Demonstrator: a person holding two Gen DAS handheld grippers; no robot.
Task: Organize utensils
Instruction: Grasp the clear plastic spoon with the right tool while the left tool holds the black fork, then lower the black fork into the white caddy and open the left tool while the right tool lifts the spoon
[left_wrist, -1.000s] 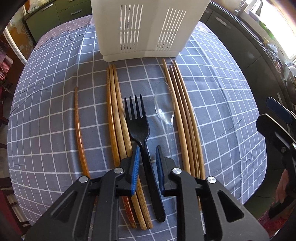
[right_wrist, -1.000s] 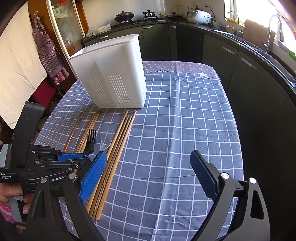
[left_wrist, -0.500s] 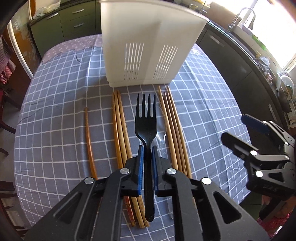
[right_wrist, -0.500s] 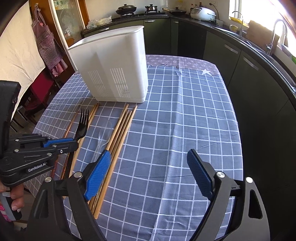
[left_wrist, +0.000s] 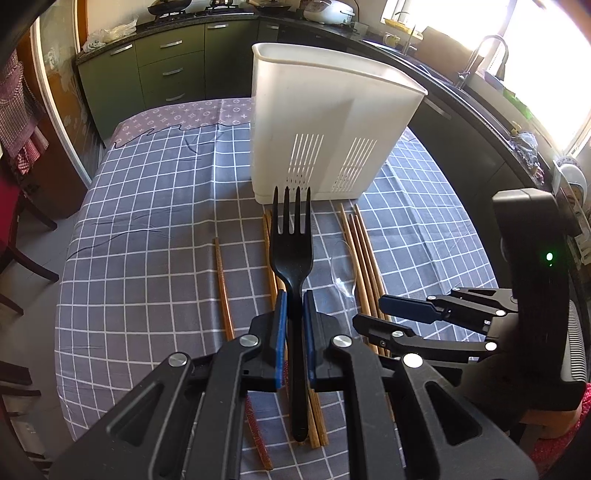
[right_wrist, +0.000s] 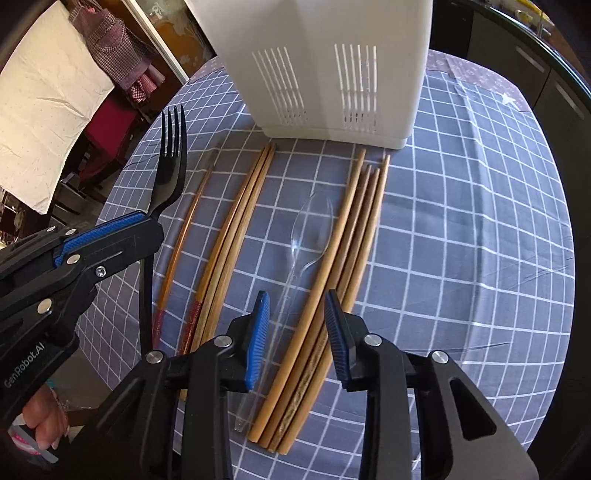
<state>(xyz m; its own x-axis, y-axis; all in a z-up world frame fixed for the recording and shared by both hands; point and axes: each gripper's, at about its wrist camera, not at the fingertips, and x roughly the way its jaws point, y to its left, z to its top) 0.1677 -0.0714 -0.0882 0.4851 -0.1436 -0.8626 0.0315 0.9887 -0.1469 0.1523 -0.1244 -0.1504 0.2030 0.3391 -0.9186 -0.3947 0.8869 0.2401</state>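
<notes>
Left wrist view: left gripper (left_wrist: 293, 325) pads were clamped on the handle of a black plastic fork (left_wrist: 291, 251), tines pointing away toward the white utensil holder (left_wrist: 325, 129). Fork was lifted off the checked tablecloth (left_wrist: 147, 240), handle end hanging below the pads. Under it lay a group of wooden chopsticks (left_wrist: 271, 266), with a single reddish chopstick (left_wrist: 223, 284) apart on the left. Clear plastic spoon (left_wrist: 341, 269) lay just right of the fork, touching a second chopstick bundle (left_wrist: 364, 258). Right gripper (left_wrist: 369, 315) showed at the right edge, low over that bundle.

Right wrist view: right gripper (right_wrist: 297, 336) jaws had just been closing and stood at a narrow gap, pads not pressing anything. Between them lay the clear spoon's (right_wrist: 306, 240) handle and one pale chopstick of the right bundle (right_wrist: 354, 240); rest of the bundle ran under the right pad. Middle chopsticks (right_wrist: 236, 236) and the lone one (right_wrist: 184, 229) lay further left. Left gripper (right_wrist: 147, 221) held the fork (right_wrist: 168, 177) up at the left. Holder (right_wrist: 332, 66) stood upright at the far end of the utensils. A hand (right_wrist: 44, 424) showed at the bottom left corner.
</notes>
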